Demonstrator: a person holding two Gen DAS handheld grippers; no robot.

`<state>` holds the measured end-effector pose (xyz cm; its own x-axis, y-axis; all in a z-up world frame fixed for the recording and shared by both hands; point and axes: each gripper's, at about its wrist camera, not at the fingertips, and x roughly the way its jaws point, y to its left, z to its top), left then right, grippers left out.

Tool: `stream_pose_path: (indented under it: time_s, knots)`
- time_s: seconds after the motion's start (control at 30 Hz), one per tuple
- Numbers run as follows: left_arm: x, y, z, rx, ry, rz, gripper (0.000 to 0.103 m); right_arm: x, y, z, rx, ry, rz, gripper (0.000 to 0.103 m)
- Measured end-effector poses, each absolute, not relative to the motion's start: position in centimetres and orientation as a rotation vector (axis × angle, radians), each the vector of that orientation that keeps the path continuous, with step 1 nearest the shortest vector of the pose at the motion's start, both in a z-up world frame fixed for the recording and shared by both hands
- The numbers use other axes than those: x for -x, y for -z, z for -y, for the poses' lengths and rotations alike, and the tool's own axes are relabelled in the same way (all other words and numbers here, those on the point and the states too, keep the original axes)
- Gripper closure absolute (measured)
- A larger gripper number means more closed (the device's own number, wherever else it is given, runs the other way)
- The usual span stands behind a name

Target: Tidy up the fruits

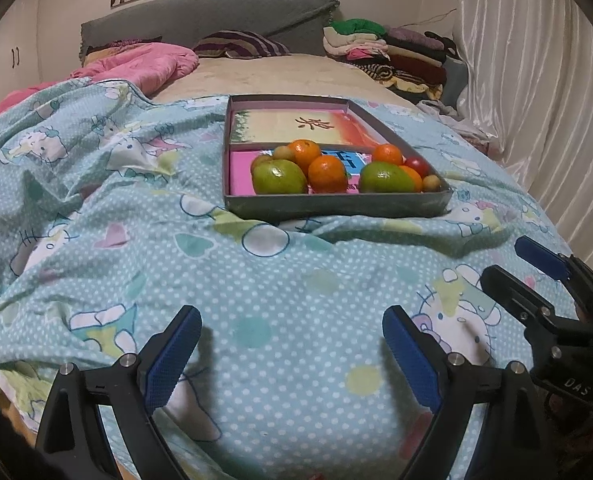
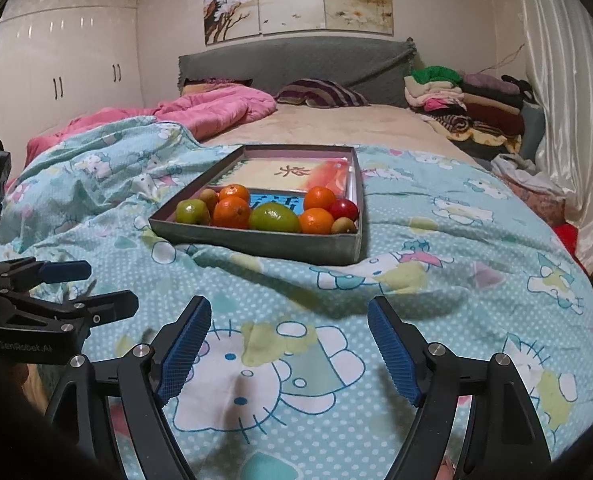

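- A shallow grey cardboard box [image 1: 336, 203] is seen lying on a bed, on a soft, rumpled teal quilt [image 1: 256, 300] printed with white dots and cartoon cats.
- The box is split by a low divider; the far compartment is floored with a flat printed card [image 1: 296, 124] bearing a brush character.
- In the near compartment, round fruit is heaped against the near wall: a smooth green apple [image 1: 278, 176] towards the left corner, a second green fruit [image 1: 384, 177] towards the right, glossy dimpled tangerines [image 1: 327, 174] between and behind them, a small shiny red fruit [image 1: 418, 165] and small tan-green fruits [image 1: 431, 182] at the right corner.
- The left gripper [image 1: 292, 356] is held over bare quilt, well short of the box; its ridged blue pads [image 1: 170, 364] stand wide apart, with nothing between them.
- The right gripper [image 2: 290, 354] is likewise spread wide and empty above the quilt, short of the box's near edge.
- A puffy pink duvet [image 2: 200, 114] lies bunched at the far left, and folded clothes [image 2: 464, 100] are stacked at the far right corner.
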<state>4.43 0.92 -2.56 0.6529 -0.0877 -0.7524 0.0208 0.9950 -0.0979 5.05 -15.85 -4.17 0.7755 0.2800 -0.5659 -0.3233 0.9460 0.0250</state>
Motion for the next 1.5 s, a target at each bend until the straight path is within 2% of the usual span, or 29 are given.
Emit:
stream_pose_path:
  time_s: [1.5]
  knots:
    - [-5.0,3.6,-1.4,0.101,0.048,-0.852,0.011,-6.4,6.0,15.6,0.087,-0.325,-0.629,0.021]
